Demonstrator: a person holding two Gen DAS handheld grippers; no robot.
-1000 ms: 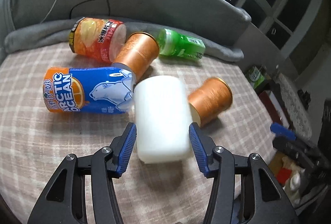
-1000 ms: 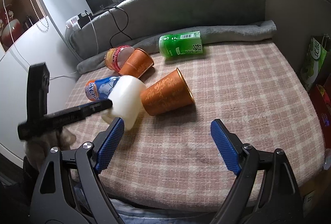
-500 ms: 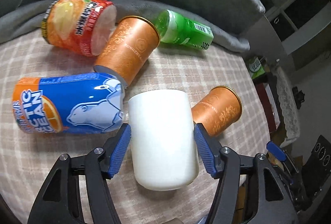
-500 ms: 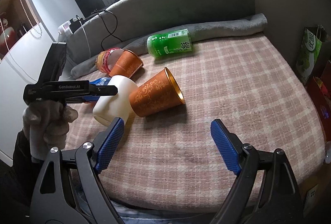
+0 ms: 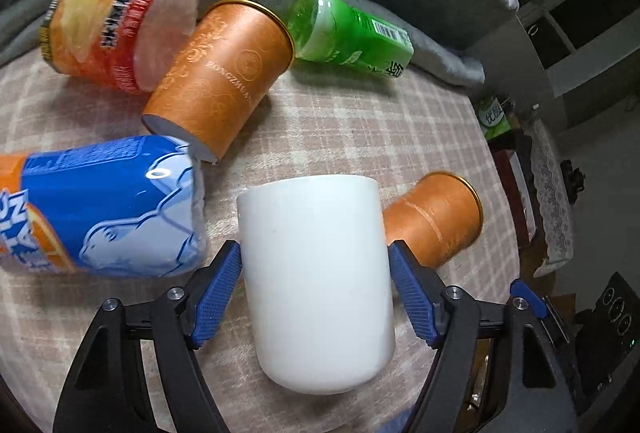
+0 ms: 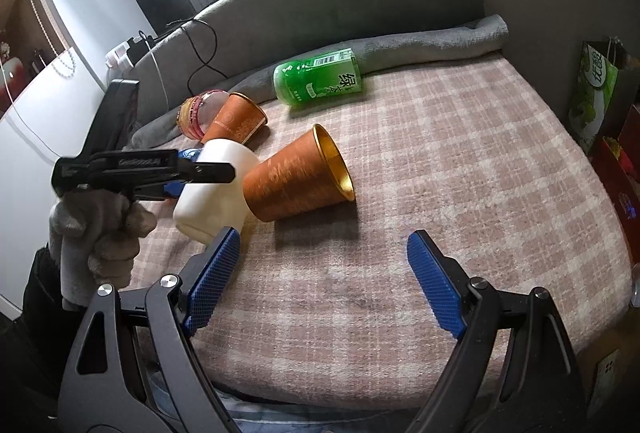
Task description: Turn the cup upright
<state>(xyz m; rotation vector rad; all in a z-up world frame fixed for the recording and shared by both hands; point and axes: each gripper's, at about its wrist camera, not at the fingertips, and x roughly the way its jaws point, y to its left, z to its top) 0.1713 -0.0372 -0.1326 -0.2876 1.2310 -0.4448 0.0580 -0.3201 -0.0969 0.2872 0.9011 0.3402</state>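
Closer now than a second ago, the left tongs (image 5: 314, 289) straddle the white cup (image 5: 316, 281), blue pads touching both its sides, pinching it as it lies on the plaid blanket (image 5: 360, 129), tipped between the blue can (image 5: 100, 209) and an orange paper cup (image 5: 434, 219). Right tongs (image 6: 324, 281) hang spread wide, nothing between them.

White cup (image 5: 316, 281): smooth, glossy, ceramic-looking.
Orange cups (image 5: 224, 81): matt paper, embossed pattern; one with a shiny gold lining (image 6: 334, 163).
Blue can (image 5: 100, 209): glossy printed skin.
Blanket (image 6: 460, 193): fuzzy checked cloth.
My left claw (image 5: 314, 291) pads (image 5: 216, 293): blue, ribbed rubbery texture; black matt plastic arms.
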